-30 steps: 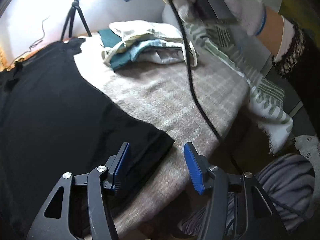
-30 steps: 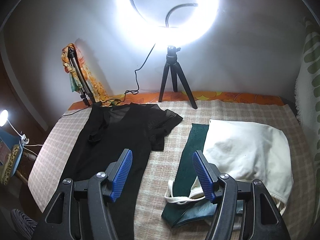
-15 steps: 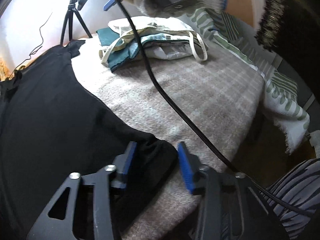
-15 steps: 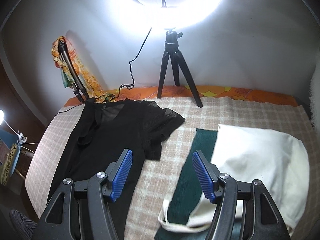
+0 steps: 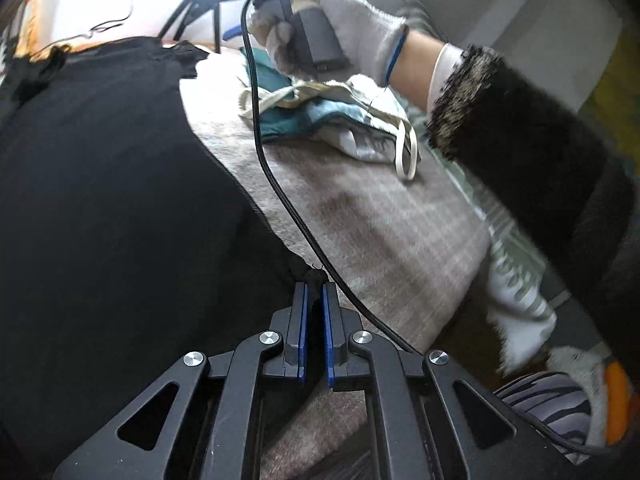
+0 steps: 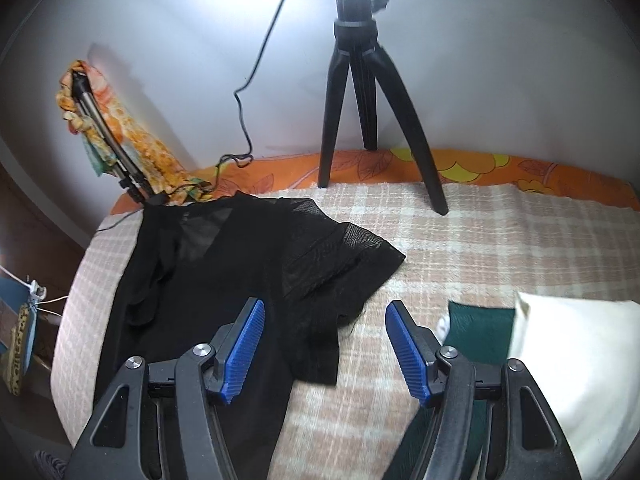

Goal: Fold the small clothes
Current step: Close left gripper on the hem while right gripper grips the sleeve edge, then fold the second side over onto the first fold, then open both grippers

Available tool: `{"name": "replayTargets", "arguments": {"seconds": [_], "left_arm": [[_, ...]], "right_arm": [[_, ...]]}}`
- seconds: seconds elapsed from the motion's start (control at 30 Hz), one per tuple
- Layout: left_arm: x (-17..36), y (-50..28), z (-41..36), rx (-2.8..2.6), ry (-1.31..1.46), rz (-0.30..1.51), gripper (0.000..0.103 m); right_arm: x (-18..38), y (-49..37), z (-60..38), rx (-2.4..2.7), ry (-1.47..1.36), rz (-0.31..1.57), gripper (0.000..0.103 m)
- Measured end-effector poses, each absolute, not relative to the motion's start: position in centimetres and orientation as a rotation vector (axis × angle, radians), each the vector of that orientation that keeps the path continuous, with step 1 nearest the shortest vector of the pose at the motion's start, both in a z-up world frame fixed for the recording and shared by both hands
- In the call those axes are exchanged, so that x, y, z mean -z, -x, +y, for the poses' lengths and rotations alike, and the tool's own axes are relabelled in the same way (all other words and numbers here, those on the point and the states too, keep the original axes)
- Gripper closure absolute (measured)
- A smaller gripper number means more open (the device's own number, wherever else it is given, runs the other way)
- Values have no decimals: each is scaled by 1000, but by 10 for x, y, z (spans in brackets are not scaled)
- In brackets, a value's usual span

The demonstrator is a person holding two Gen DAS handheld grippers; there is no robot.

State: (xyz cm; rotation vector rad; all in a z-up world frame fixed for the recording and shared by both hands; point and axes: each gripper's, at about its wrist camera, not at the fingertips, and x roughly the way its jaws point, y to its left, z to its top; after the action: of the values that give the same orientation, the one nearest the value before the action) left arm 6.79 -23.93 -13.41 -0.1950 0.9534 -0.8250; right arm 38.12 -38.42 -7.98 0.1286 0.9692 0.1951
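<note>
A black top (image 5: pixel 112 184) lies spread flat on the checked blanket (image 5: pixel 392 232). My left gripper (image 5: pixel 314 292) is shut on the top's near bottom corner at the blanket's front edge. In the right wrist view the same black top (image 6: pixel 224 280) lies with its sheer sleeve (image 6: pixel 340 256) spread to the right. My right gripper (image 6: pixel 324 312) is open and empty, hovering just above that sleeve's hem. The gloved hand holding the right gripper (image 5: pixel 332 36) shows at the top of the left wrist view.
A pile of folded clothes, teal and cream (image 5: pixel 332 112), lies on the blanket's right side; it also shows in the right wrist view (image 6: pixel 560 360). A black tripod (image 6: pixel 360 92) stands at the back by the wall. A black cable (image 5: pixel 280 192) crosses the blanket.
My left gripper moved onto the top's bottom corner and closed on it. My right gripper moved forward and down toward the sleeve, staying open.
</note>
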Motion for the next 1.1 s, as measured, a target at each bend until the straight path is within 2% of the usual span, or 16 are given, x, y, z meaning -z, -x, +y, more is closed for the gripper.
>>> {"name": "replayTargets", "arguments": {"seconds": [0.53,0.6,0.67,0.7,0.73,0.77,0.83,1.1], "left_arm": [[127,-67,-220,841,278,920,100],[126,-66,-218,840,284,916,100],[126,-67,-216,839,298,912,100],[126,-66,-215,840,305,909,100],[126,-66,-213,841,311,905,100],[126,-66,-211,839,315,899,100],[128,-65,-209,835,319,897,100],[131,-65,-191,804,369,893,100]], "right_arm": [[124,-441,-380,-60,-151,1047,35],[132,-443,-379,-49,-140,1059,41],[134,-442,-374,-23,-94,1040,58],[135,-441,-370,-14,-64,1032,62],[137,-440,-365,-14,-31,1025,69],[137,-440,-361,-20,-17,1019,86],[137,-439,-357,-61,-39,1020,100],[114,-441,-348,-60,-66,973,102]]}}
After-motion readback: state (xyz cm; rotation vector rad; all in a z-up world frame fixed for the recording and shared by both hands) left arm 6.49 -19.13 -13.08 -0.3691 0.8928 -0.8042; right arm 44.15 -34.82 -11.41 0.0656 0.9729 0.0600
